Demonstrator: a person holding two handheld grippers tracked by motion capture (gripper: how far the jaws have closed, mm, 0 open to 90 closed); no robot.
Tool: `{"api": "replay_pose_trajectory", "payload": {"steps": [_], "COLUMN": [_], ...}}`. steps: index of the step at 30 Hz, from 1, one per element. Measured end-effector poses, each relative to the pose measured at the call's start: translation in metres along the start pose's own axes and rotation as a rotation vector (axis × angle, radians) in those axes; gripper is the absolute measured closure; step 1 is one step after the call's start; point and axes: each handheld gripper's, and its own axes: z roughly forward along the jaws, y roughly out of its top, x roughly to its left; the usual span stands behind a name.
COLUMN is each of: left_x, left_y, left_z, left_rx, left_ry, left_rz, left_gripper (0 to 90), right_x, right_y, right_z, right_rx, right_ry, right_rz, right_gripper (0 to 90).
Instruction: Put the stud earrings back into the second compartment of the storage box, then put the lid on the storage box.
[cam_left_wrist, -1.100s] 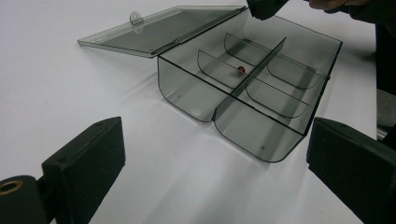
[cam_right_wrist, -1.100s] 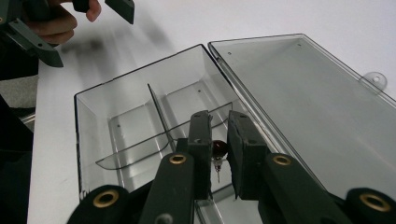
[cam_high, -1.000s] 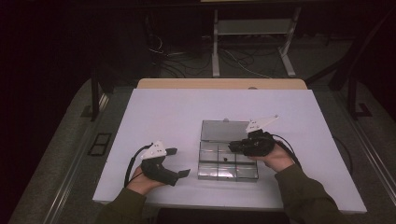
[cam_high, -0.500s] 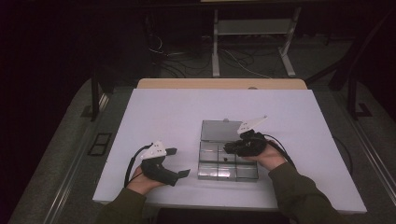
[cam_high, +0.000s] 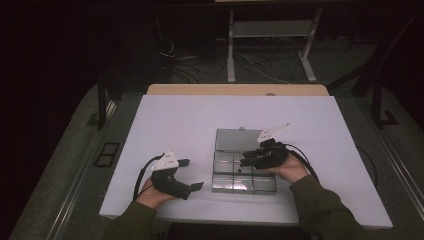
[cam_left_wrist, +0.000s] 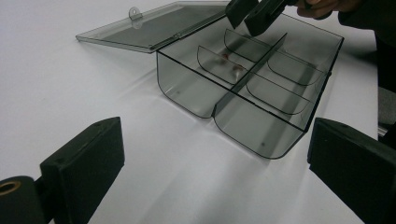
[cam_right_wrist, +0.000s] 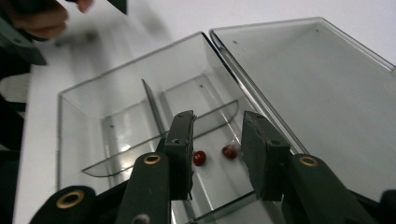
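Beads: two small red beads (cam_right_wrist: 214, 155) lie in a middle compartment of the clear box (cam_high: 235, 187) on the tabletop, directly below the right tool (cam_right_wrist: 217, 154), whose just-opening jaws are released, gripping nothing.

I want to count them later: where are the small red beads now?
In the right gripper view, two red beads lie apart on the floor of one compartment of the clear box, next to the hinged lid, under the right claw.
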Motion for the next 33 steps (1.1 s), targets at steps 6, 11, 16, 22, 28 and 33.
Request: {"api": "replay_pose_trajectory", "payload": {"steps": [6, 11, 16, 22, 28, 33], "left_x": [0.001, 0.000, 0.000, 0.004, 0.008, 0.012], "left_y": [0.000, 0.001, 0.002, 0.007, 0.020, 0.030], "left_z": [-0.001, -0.001, -0.001, 0.000, 0.003, 0.006], "left_rx": [-0.001, -0.008, -0.016, -0.031, -0.045, -0.040], "left_ry": [0.005, 0.007, 0.017, 0.033, 0.042, 0.038], "left_rz": [-0.003, -0.006, 0.001, -0.013, -0.009, -0.001], "left_gripper": [3.2, 3.6, 4.9, 13.3, 20.4, 27.6], "right_x": [0.002, 0.000, -0.004, -0.011, -0.015, -0.020], "right_y": [0.001, 0.000, 0.000, -0.001, -0.002, 0.000], "right_z": [-0.008, -0.015, -0.023, -0.029, -0.036, -0.045], "right_rx": [-0.024, -0.053, -0.091, -0.111, -0.106, -0.123], "right_ry": [0.020, 0.020, 0.009, -0.027, -0.097, -0.117], "right_rz": [-0.006, 0.003, 0.022, 0.043, 0.035, 0.037], "right_gripper": [61.7, 59.2, 53.4, 50.8, 59.1, 64.3]}}
